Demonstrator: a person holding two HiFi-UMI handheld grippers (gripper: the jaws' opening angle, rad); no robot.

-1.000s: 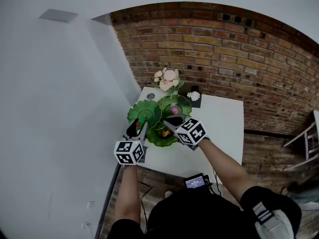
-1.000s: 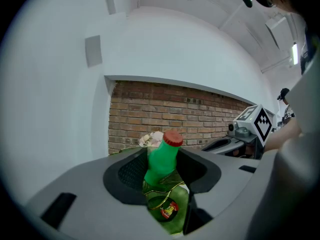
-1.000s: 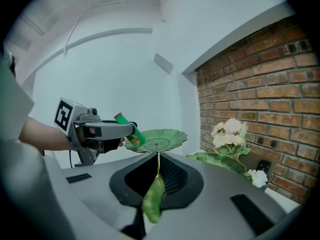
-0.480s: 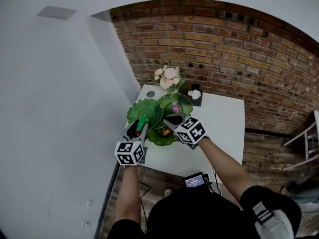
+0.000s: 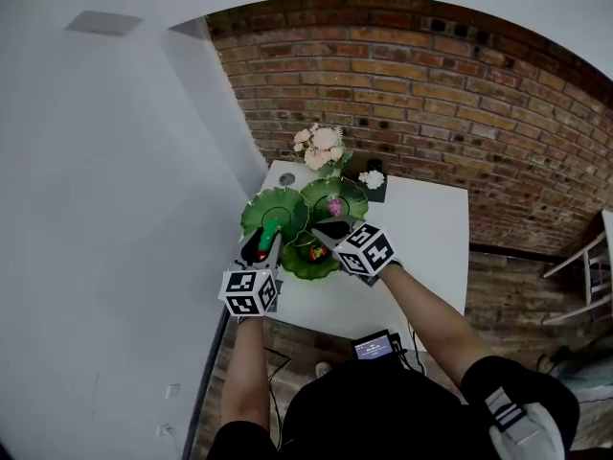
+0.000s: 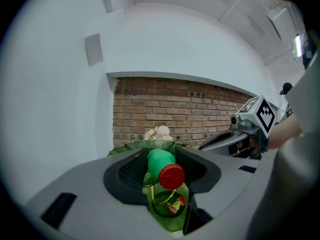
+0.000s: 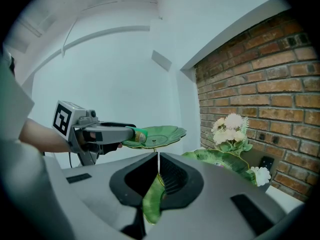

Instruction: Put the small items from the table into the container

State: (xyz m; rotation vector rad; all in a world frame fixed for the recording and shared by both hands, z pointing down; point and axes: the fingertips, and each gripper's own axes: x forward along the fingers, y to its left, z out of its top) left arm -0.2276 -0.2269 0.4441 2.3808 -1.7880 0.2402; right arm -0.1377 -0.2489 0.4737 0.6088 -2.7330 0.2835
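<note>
Left claw (image 5: 265, 244): we pinch the small green plastic bottle with a red cap (image 6: 161, 162) at the tall green leaf-shaped dish (image 7: 160, 133), ready to release.
Right claw (image 7: 156, 181): pressed together on the lowest leaf dish's rim (image 7: 151, 204), probably steadying the stand.

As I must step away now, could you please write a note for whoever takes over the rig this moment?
Left tool: shut on the green bottle, held above the leaf-dish stand.
Right tool: shut on the near dish at its rim.
Done: one small colourful item lies in the near dish, a pink item in the far dish.
Left: lower the bottle into a dish and release it.
</note>
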